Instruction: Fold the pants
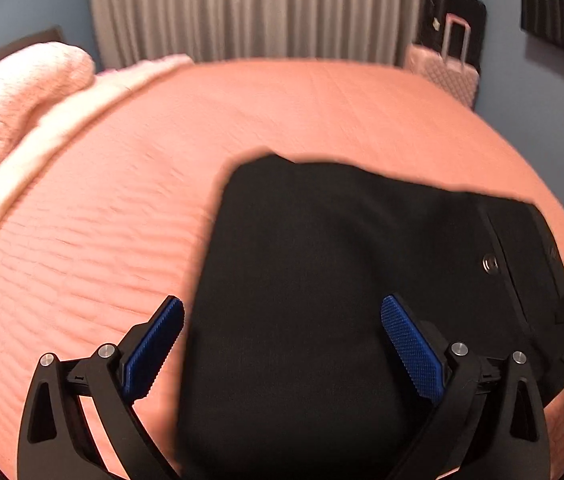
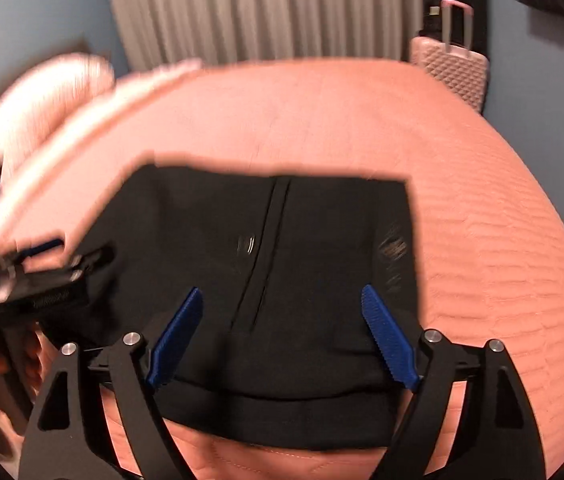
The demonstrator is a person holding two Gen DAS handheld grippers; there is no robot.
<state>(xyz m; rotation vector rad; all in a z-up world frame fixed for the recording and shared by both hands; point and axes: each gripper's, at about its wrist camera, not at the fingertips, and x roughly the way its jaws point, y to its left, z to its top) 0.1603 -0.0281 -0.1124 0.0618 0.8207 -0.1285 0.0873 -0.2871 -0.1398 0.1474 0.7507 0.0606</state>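
Left tool [image 1: 282, 328] stands released, blue pads spread wide over the near left part of the black pants [image 1: 342, 280], nothing pinched between them. Right tool [image 2: 282, 320] likewise released, its jaws straddling the waistband end above the snap button [image 2: 247, 245] and fly seam, pads clear of the cloth. Pants lie folded into a compact dark rectangle on the salmon-covered bed [image 1: 102, 200]; pillow [image 1: 14, 100] at far left, grey curtain [image 1: 250, 8] and pink suitcase [image 1: 446, 68] beyond.
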